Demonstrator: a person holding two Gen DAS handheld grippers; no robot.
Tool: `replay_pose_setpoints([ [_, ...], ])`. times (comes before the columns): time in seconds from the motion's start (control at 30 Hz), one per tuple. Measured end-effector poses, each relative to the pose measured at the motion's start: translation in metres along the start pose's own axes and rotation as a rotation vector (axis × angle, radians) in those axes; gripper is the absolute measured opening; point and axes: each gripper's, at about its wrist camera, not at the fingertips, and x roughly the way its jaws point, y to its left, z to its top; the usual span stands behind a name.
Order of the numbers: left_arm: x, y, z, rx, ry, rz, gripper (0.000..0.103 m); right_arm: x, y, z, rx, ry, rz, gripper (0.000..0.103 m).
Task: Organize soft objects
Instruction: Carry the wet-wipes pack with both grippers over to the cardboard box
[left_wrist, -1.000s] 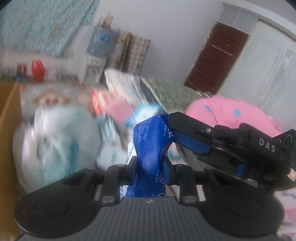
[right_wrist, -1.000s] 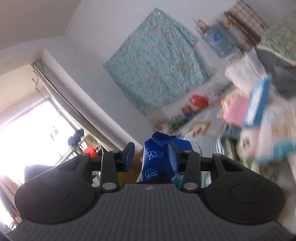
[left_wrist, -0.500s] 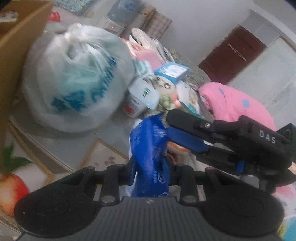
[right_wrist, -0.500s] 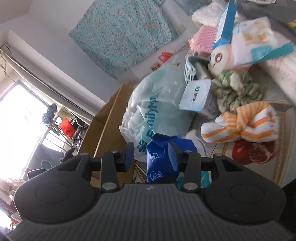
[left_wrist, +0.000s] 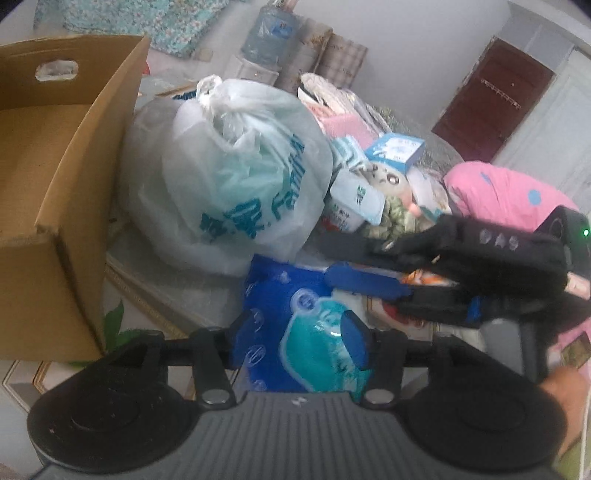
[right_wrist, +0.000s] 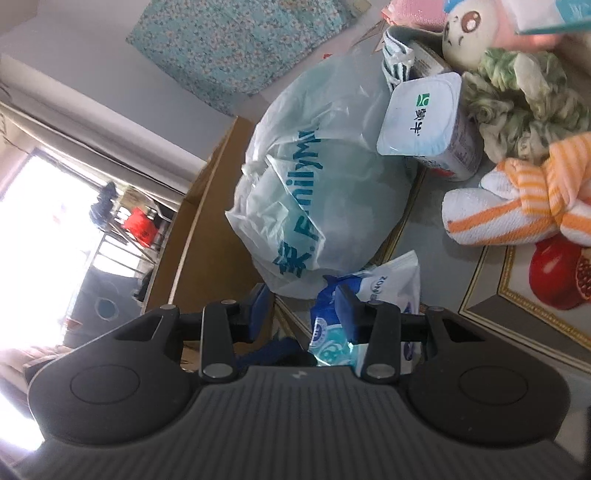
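A blue and teal soft pack (left_wrist: 288, 295) lies on the table just in front of a tied plastic bag (left_wrist: 229, 177). My left gripper (left_wrist: 297, 343) straddles the pack, and its jaws are opening, the pack spread flat between them. From the right, my right gripper (left_wrist: 325, 258) reaches over the pack's far edge. In the right wrist view the pack (right_wrist: 325, 321) rests against the right finger of that gripper (right_wrist: 303, 312), with a clear gap to the left finger. The pack's near end is hidden behind the left gripper's body.
An open cardboard box (left_wrist: 55, 184) stands at the left, against the bag. Behind and right lie a yogurt cup (right_wrist: 424, 118), an orange-striped cloth bundle (right_wrist: 517, 206), a green cloth (right_wrist: 524, 103), a plush toy (left_wrist: 388, 177) and a pink dotted cloth (left_wrist: 498, 192).
Both grippers came down from head height to the table with the pack. The left jaws, which squeezed the pack narrow, have spread, and the pack now lies flat.
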Motion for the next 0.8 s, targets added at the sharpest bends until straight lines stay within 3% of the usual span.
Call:
replay_pose_setpoints([
  [0.17, -0.007, 0.0, -0.008, 0.033, -0.001, 0.002, 0.071, -0.028, -0.002, 0.002, -0.052, -0.054, -0.059, 0.042],
  [0.3, 0.001, -0.006, -0.01, 0.071, 0.042, 0.02, 0.078, -0.026, -0.022, -0.007, -0.011, 0.0, -0.109, 0.042],
  [0.5, 0.024, -0.011, -0.009, 0.082, 0.118, -0.01, 0.079, 0.0, -0.036, -0.019, 0.025, 0.062, -0.083, 0.043],
  [0.8, 0.024, -0.017, -0.009, 0.091, 0.091, -0.007, 0.065, 0.005, -0.042, -0.027, 0.068, 0.056, -0.032, 0.042],
])
